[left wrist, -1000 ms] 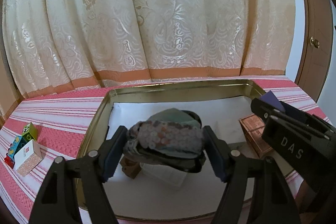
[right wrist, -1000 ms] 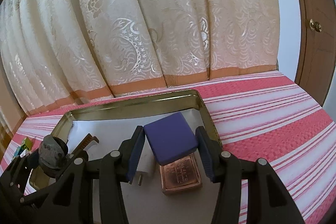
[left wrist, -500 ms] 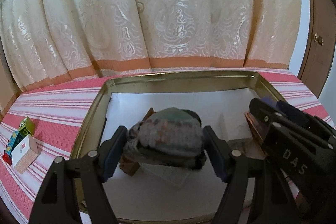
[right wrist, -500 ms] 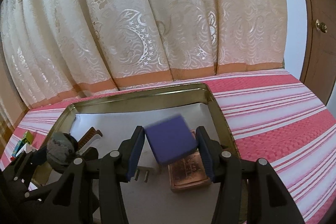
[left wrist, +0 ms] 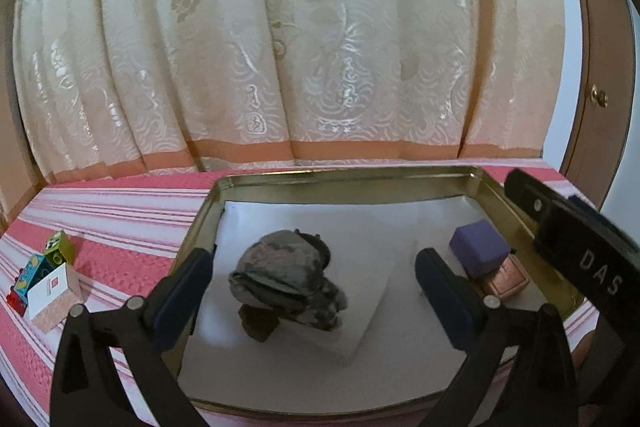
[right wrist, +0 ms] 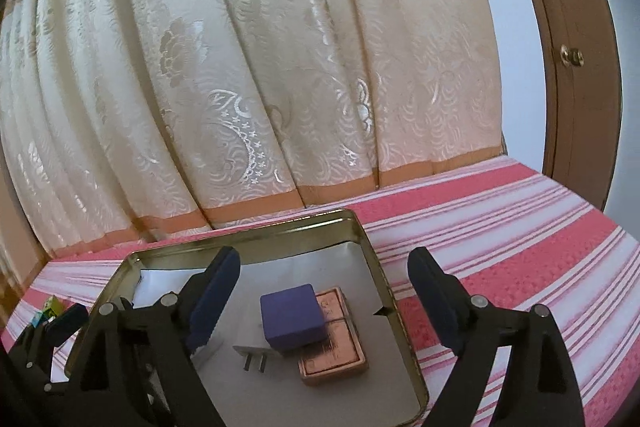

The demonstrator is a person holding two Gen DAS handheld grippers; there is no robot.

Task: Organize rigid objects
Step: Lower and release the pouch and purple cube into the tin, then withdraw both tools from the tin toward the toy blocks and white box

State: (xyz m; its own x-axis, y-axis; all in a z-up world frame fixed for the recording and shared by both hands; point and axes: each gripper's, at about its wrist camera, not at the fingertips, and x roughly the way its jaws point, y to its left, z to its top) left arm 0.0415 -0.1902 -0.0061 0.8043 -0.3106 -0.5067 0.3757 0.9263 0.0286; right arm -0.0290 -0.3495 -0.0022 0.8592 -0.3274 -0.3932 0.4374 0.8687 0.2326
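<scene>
A gold tin tray (left wrist: 344,175) lined with white paper holds the items. In the left wrist view a mottled grey-pink lump (left wrist: 284,277) lies in the tray on a brown piece (left wrist: 258,325). My left gripper (left wrist: 313,265) straddles the lump, jaws opening wide and pads clear of it. A purple box (right wrist: 290,317) rests tilted on a copper-coloured tin (right wrist: 336,361), with a white plug (right wrist: 252,351) beside it. My right gripper (right wrist: 324,259) hangs above them, jaws opening and nothing between the pads. The purple box (left wrist: 478,247) also shows at the tray's right side.
Small boxes (left wrist: 52,293) and colourful blocks (left wrist: 36,265) sit on the pink striped cloth (right wrist: 500,227) left of the tray. A cream curtain (left wrist: 320,47) hangs close behind. A brown door (right wrist: 568,67) stands at the right. The right gripper's body (left wrist: 580,259) crosses the tray's right rim.
Both grippers opened. The left let go of the mottled lump and the right let go of the purple box; both items now lie in the tray.
</scene>
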